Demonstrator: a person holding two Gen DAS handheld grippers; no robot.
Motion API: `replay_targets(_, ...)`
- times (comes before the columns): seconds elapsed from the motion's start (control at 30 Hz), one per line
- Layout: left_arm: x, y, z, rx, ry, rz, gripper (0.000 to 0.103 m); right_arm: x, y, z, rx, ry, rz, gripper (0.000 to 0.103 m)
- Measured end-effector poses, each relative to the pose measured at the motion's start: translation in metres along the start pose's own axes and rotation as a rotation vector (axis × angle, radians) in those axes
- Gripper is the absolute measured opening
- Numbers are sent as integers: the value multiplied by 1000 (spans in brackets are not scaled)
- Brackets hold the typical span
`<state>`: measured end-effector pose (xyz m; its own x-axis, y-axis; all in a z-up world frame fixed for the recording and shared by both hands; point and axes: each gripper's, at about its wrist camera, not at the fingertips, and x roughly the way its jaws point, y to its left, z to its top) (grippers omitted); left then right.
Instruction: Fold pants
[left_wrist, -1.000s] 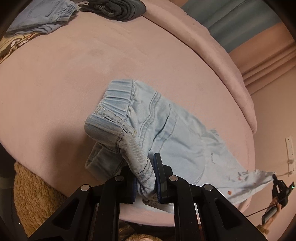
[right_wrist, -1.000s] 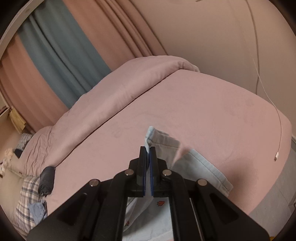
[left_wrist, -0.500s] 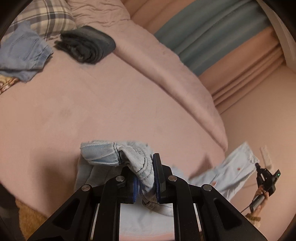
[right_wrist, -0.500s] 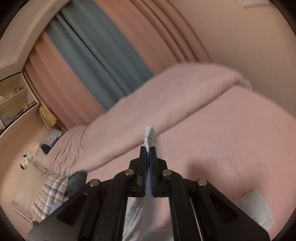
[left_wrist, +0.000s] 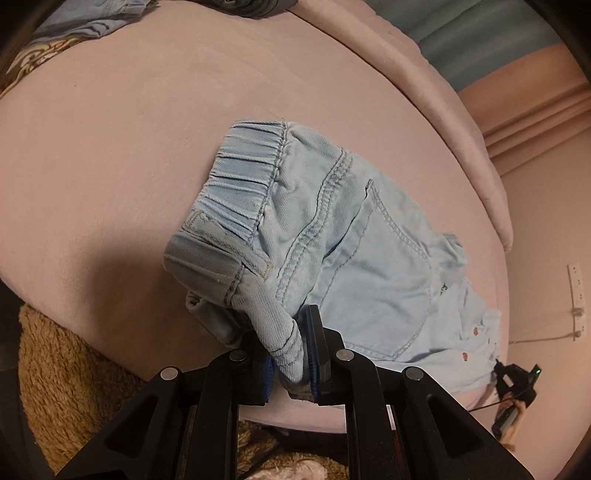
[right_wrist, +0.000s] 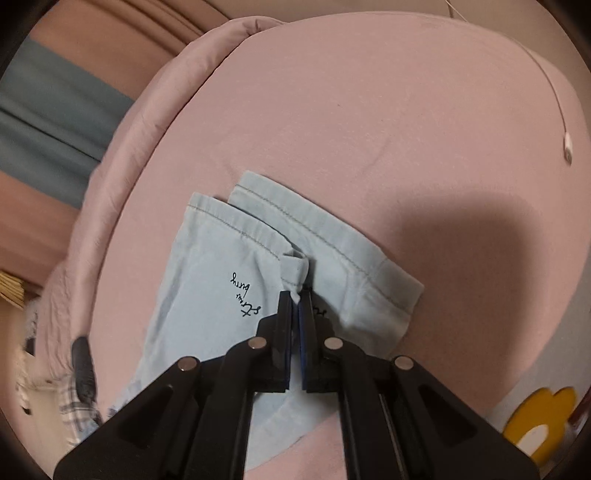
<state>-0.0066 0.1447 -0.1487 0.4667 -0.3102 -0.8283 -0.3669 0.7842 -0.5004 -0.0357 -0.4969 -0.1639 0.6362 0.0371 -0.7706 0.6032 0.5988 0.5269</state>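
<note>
Light blue denim pants (left_wrist: 354, 251) lie on a pink bed (left_wrist: 147, 155), elastic waistband toward the upper left, back pocket facing up. My left gripper (left_wrist: 290, 328) is shut on a bunched corner of the waistband near the bed's front edge. In the right wrist view the two hemmed leg ends (right_wrist: 236, 266) of the pants rest flat on the sheet, one leg overlapping the other, with black script on the cloth. My right gripper (right_wrist: 294, 299) is shut on a pinch of hem where the legs meet. The right gripper (left_wrist: 513, 376) also shows small at the far leg end.
A rolled pink duvet (left_wrist: 436, 77) runs along the bed's far side. Other blue clothes (left_wrist: 96, 18) and a dark garment (left_wrist: 251, 5) lie at the head end. A tan shaggy rug (left_wrist: 62, 380) is below the bed edge. A white cable (right_wrist: 554, 99) crosses the sheet; a yellow flower shape (right_wrist: 539, 424) lies on the floor.
Both grippers lifted the pants off the bed half a second ago and have now brought them back down; the legs lie flat on the sheet, the waist end spread out.
</note>
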Motion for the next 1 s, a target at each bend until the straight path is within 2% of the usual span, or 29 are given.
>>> replay_targets(0.1,-2,-2,1,7,-12,8,12,-5,22,0,-93,-28,-90,5)
replay_targets(0.17,0,-2,1,5,-15,9,13,-10,29,-3,-125,-48,-114,5)
replay_targets(0.33,4,-3,-3,16,-16,37,14,2,13,-10,-96,-19,-149,2)
replay_targets(0.43,3,-9,-3,35,-28,70,14,-5,25,-13,-119,-35,-186,3)
replay_targets(0.57,5,-9,-6,37,-43,76,14,-13,36,-13,-177,-58,-243,6)
replay_targets(0.63,6,-10,-7,46,-50,91,18,-6,29,-13,-163,-36,-240,5)
replay_targets(0.73,7,-12,-9,45,-50,92,19,-6,20,-13,-149,-39,-227,4)
replay_targets(0.9,4,-12,-11,27,-57,78,19,-16,31,-13,-177,-59,-263,7)
replay_targets(1.0,2,-16,-14,42,-61,85,18,-23,37,-9,-189,-80,-252,7)
